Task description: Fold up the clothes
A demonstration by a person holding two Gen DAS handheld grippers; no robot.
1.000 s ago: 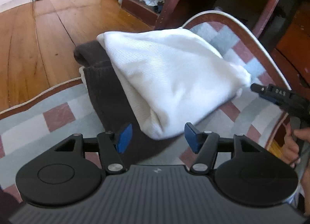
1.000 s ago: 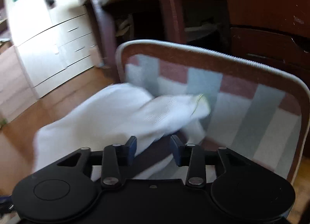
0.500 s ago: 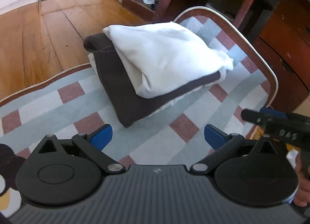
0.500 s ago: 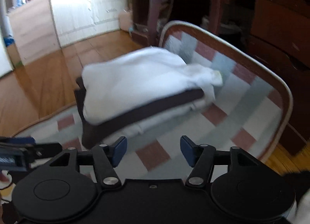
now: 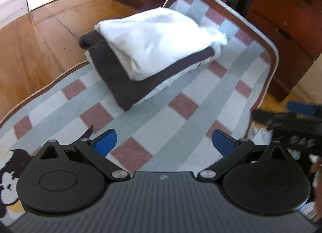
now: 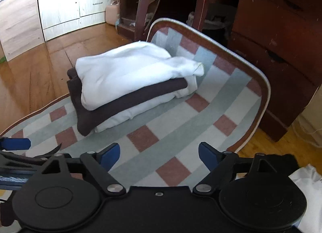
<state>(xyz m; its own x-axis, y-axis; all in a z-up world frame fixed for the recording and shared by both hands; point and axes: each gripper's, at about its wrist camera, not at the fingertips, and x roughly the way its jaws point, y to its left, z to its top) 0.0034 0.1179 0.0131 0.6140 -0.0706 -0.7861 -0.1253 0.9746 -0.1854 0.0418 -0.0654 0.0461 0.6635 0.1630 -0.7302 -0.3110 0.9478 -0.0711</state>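
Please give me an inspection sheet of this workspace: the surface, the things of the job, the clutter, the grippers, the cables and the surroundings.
Surface: checked rug on a wooden floor.
Job's things: stack of folded clothes on the rug; white garment on top, dark brown garment under it, another white garment at the bottom.
Clutter: white cloth at the lower right edge of the right wrist view, kind unclear.
Grippers: left gripper open and empty; right gripper open and empty, its jaws have just been opening. Neither touches the stack.
Cables: nothing seen.
Surroundings: dark wooden furniture behind the rug, pale drawer unit further back.
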